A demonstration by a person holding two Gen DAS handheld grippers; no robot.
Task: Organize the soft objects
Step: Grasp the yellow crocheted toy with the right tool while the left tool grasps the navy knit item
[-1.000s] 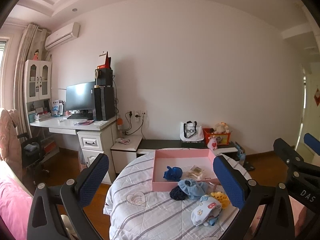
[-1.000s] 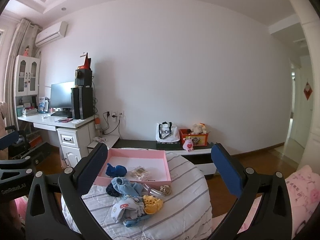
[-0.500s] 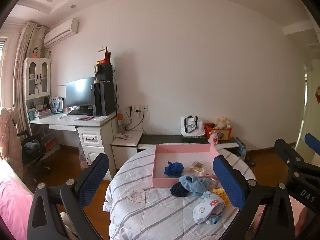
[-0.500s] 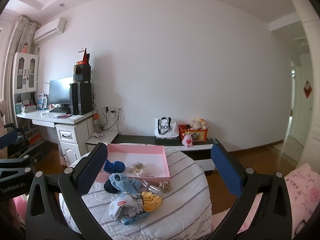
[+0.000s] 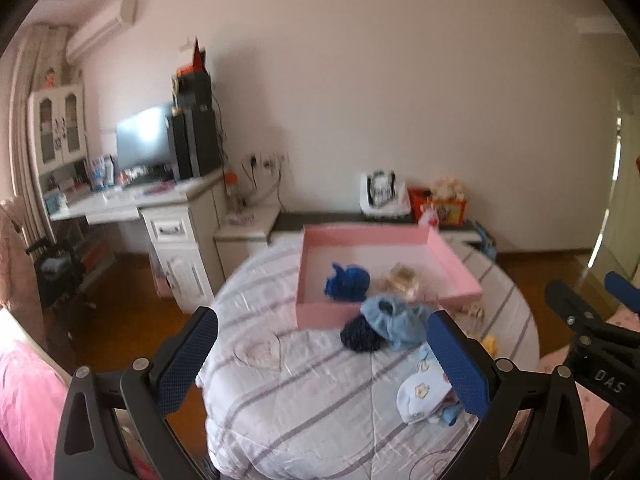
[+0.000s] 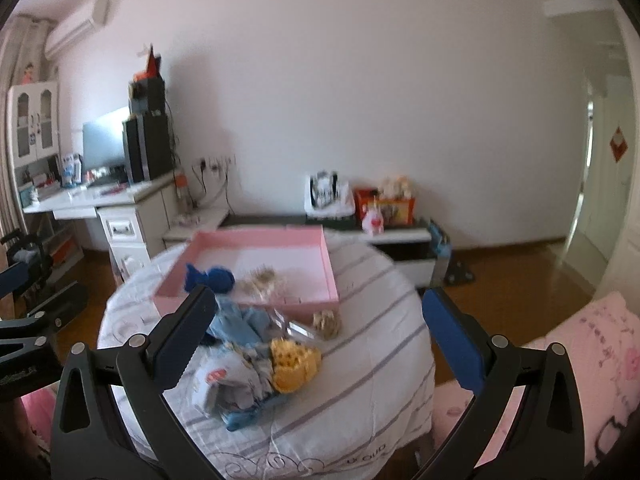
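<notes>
Two grippers hang above the near edge of the round table (image 5: 304, 392), both with fingers spread wide and nothing between them: the left gripper (image 5: 320, 360) faces the table's left half, the right gripper (image 6: 316, 340) its middle.

Nearest to them, toward the near right edge of the striped cloth, lies a loose heap of soft things: a white printed baby garment (image 6: 228, 380), a yellow knitted piece (image 6: 294, 364) touching it, and some light blue cloth under both. Just beyond, a light blue sock (image 5: 394, 320) and a dark navy bundle (image 5: 360, 338) rest against the near wall of the pink tray (image 5: 320, 314), outside it. A small tan plush (image 6: 327, 322) sits on the cloth just beside the tray's near right corner.

Farther back, inside the tray, are a royal blue soft toy (image 5: 347, 282) by the near left part and a pale beige item (image 5: 402, 280) next to it, too blurred to name.

By my reading, the job is barely begun: two things are in the tray, while at least five remain on the cloth, and neither gripper has closed in on one yet.

Only the right wrist view shows the yellow piece and the tan plush plainly; in the left view the gripper's right finger hides most of that heap. Only the left view shows the navy bundle clearly, along with the bare left side of the cloth.
</notes>
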